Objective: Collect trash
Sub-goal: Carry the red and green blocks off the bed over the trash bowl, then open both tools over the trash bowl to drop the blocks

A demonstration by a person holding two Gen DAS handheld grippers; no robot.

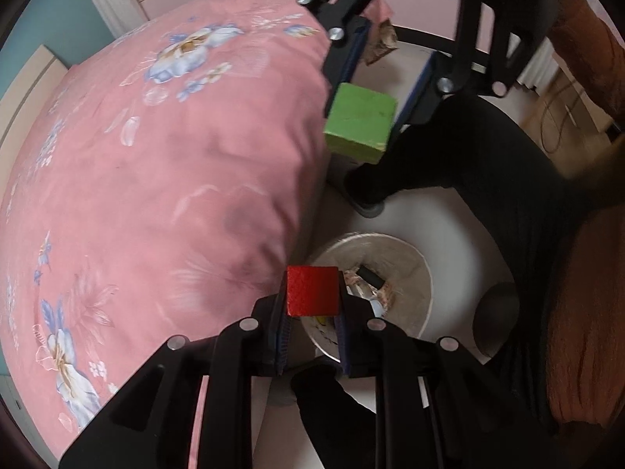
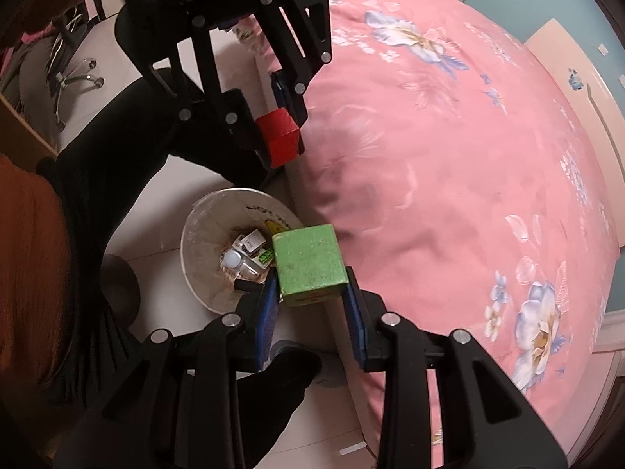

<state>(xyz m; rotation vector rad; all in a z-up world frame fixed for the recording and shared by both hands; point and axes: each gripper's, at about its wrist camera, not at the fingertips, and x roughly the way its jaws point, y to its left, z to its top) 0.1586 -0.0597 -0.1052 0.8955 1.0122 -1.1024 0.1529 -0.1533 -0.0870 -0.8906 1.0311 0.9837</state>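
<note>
left gripper [image 1: 312, 293] jaws clamped on red block [image 1: 312, 290]; right gripper [image 2: 310, 273] jaws clamped on green block [image 2: 308, 262], above trash bin [image 2: 203, 211] beside bed [image 2: 449, 179].

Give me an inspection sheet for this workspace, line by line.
Surface: pale floor beside a bed with a pink floral quilt.
Job's things: red block and green block, both held; round bin on the floor, already holding litter.
Clutter: nothing seen loose on the quilt.
Grippers: left gripper shut on the red block; right gripper shut on the green block.
Cables: a thin cord on the floor.
Surroundings: chair base, teal wall.
</note>
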